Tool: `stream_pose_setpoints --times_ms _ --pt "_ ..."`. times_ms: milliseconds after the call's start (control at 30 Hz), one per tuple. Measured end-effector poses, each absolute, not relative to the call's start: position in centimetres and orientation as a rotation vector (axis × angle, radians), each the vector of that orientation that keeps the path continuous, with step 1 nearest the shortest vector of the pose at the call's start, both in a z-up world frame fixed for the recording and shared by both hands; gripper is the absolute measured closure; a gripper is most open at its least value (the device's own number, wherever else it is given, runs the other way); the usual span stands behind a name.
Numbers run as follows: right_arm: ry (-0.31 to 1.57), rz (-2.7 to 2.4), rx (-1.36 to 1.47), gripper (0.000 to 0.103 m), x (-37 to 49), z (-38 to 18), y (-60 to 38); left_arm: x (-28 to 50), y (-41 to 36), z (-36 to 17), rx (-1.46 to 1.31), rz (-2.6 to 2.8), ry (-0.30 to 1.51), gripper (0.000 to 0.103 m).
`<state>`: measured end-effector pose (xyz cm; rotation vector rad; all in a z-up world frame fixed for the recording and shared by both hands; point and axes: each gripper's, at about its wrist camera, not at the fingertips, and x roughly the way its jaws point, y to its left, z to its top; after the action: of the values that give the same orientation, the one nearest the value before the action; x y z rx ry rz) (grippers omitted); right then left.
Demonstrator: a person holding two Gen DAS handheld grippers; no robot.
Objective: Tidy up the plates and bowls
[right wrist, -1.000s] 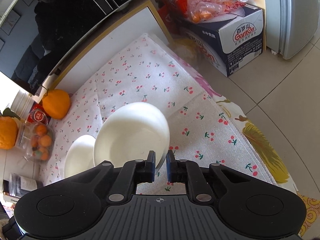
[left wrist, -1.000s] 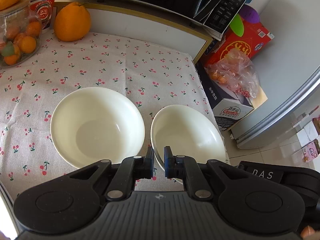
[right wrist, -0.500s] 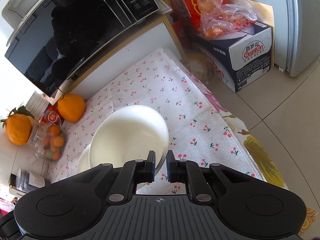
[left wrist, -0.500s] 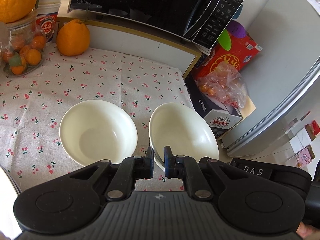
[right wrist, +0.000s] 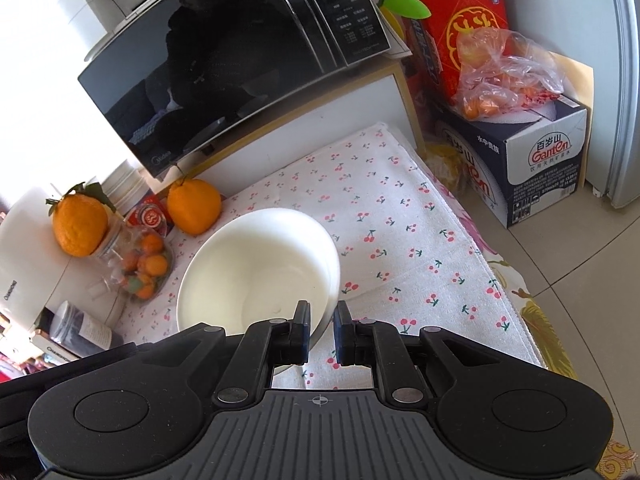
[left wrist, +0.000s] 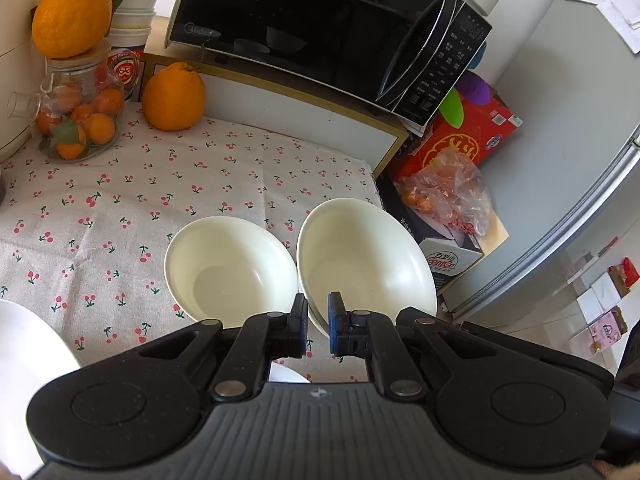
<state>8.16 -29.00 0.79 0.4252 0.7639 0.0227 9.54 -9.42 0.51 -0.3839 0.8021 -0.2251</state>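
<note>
Two white bowls show in the left wrist view. The left bowl rests on the cherry-print cloth. The right bowl is tilted and lifted, and my left gripper is shut on its near rim. The other tool's black housing lies just right of that bowl. In the right wrist view my right gripper is shut on the rim of a white bowl, apparently the same one, raised above the cloth.
A black microwave stands on a white shelf behind the cloth. A large orange and a jar of small oranges sit at the back left. A white plate edge is near left. A carton stands on the floor.
Both grippers have risen and drawn back with the held bowl, which has left the cloth. The other bowl stays down and looks smaller. The right wrist view has rolled.
</note>
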Motion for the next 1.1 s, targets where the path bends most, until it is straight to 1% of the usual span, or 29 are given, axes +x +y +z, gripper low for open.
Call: stream_pose_setpoints --times_ms 500,700,1100 --pt "0.737 0.177 0.329 0.09 6.0 2.1 -26.3 6.6 -6.6 1.2 -0.4 -0.2 0.78 0.093" --pt "0.755 0.249 0.293 0.09 5.4 2.2 -24.9 5.7 -5.1 1.2 -0.429 -0.187 0.784 0.093" --pt "0.829 0.283 0.242 0.089 3.8 1.0 -24.1 3.4 -5.0 0.1 -0.396 -0.188 0.818 0.091"
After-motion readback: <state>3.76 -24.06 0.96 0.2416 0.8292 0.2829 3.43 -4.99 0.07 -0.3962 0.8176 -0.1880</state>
